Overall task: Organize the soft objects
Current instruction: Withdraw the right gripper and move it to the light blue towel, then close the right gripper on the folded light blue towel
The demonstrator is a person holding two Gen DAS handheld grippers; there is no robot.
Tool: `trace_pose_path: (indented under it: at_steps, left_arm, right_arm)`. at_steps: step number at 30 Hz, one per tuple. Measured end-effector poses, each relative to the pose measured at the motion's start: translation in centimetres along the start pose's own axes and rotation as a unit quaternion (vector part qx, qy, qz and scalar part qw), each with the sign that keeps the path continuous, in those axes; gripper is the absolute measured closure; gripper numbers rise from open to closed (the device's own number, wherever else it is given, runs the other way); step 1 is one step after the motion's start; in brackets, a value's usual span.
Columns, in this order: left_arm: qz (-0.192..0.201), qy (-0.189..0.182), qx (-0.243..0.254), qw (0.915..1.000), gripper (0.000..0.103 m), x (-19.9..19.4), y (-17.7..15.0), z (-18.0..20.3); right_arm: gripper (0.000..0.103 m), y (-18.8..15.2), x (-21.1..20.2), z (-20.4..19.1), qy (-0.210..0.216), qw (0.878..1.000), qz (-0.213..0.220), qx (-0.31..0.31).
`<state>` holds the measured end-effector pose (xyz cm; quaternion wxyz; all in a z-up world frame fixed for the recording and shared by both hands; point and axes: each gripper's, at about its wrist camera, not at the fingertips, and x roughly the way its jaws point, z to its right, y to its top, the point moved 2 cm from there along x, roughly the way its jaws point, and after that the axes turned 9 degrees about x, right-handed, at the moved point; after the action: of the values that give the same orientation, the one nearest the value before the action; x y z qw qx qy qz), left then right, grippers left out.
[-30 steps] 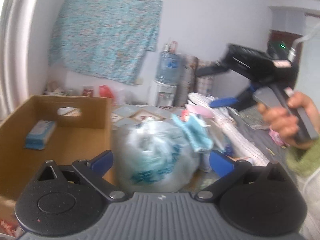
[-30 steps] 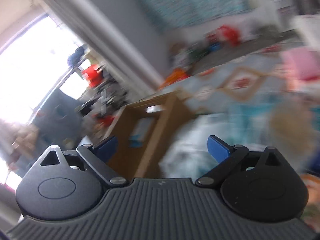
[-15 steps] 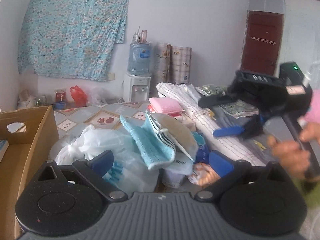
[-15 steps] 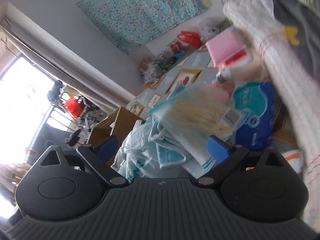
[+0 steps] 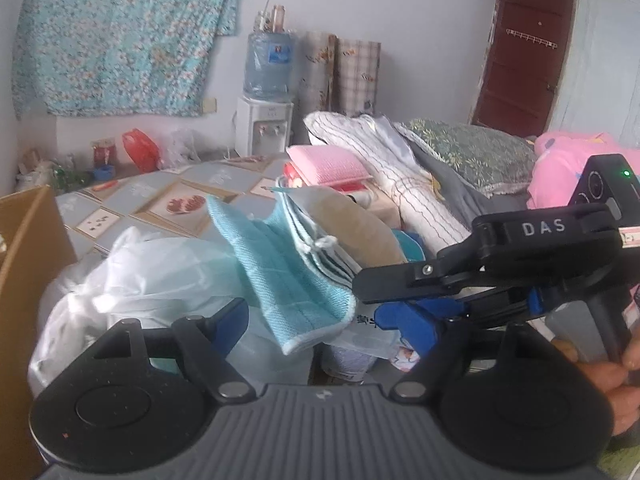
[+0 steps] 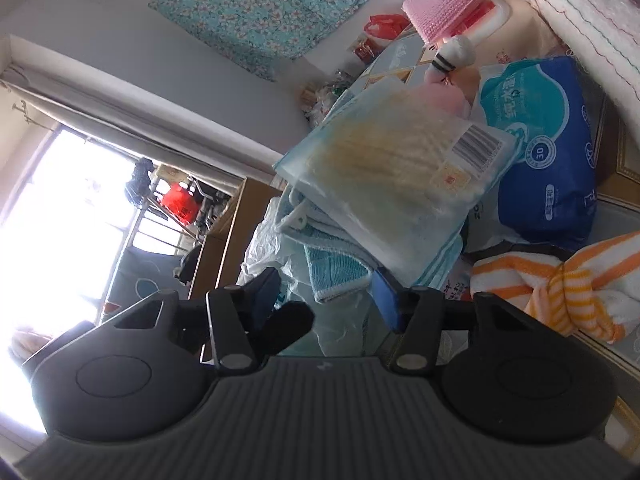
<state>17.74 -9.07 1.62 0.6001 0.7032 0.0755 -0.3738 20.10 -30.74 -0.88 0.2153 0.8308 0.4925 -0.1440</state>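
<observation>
The teal towel [image 5: 288,276] hangs off the pile over a white plastic bag [image 5: 152,276], its lower hem between the half-closed jaws of the right gripper [image 6: 326,294], which have just been closing; contact is unclear. The left gripper [image 5: 324,322], jaws narrowing but still wide, holds nothing. Only the right view shows an orange-striped cloth [image 6: 560,280]

cardboard box [image 5: 28,264] at 9 o'clock in left wrist view: cut by the frame edge, inside not visible. right gripper [image 5: 404,312] at 3 o'clock covers the packs behind it; its lower finger [image 5: 408,322] is partly masked by the left gripper's link. hand [image 5: 612,380] cropped at 4 o'clock. window [image 6: 52,216] blown out at 9 o'clock in right wrist view. white plastic bag [image 5: 136,280] contents unreadable
</observation>
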Motion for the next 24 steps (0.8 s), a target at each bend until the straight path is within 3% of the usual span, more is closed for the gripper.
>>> trace_pose_path:
  at_steps: [3, 11, 13, 17, 22, 24]
  left_arm:
    - [-0.004, -0.006, -0.004, 1.0000, 0.014, 0.7, 0.5, -0.1]
    - [-0.021, 0.006, -0.045, 0.9988, 0.015, 3.0, 1.5, -0.8]
    - [-0.028, 0.013, -0.056, 0.9980, 0.028, 3.6, 1.6, -1.0]
    - [-0.031, 0.032, -0.064, 0.9969, 0.040, 4.0, 1.5, -1.0]
    - [-0.024, 0.061, -0.064, 0.9958, 0.081, 3.7, 1.9, -0.8]
    - [-0.023, 0.067, -0.068, 0.9952, 0.089, 3.3, 1.9, -1.0]
  right_arm:
    - [0.052, 0.3, -0.3, 0.6, 0.017, 1.000, 0.012, 0.018]
    - [0.050, 0.8, -0.8, 2.3, 0.057, 0.997, 0.023, 0.052]
    - [0.050, 0.9, -1.0, 2.6, 0.064, 0.996, 0.024, 0.056]
    - [0.050, 1.4, -1.5, 3.4, 0.071, 0.995, 0.026, 0.059]
    - [0.050, 1.5, -2.0, 4.1, 0.082, 0.994, 0.024, 0.064]
    - [0.050, 1.4, -2.0, 4.1, 0.084, 0.994, 0.021, 0.062]
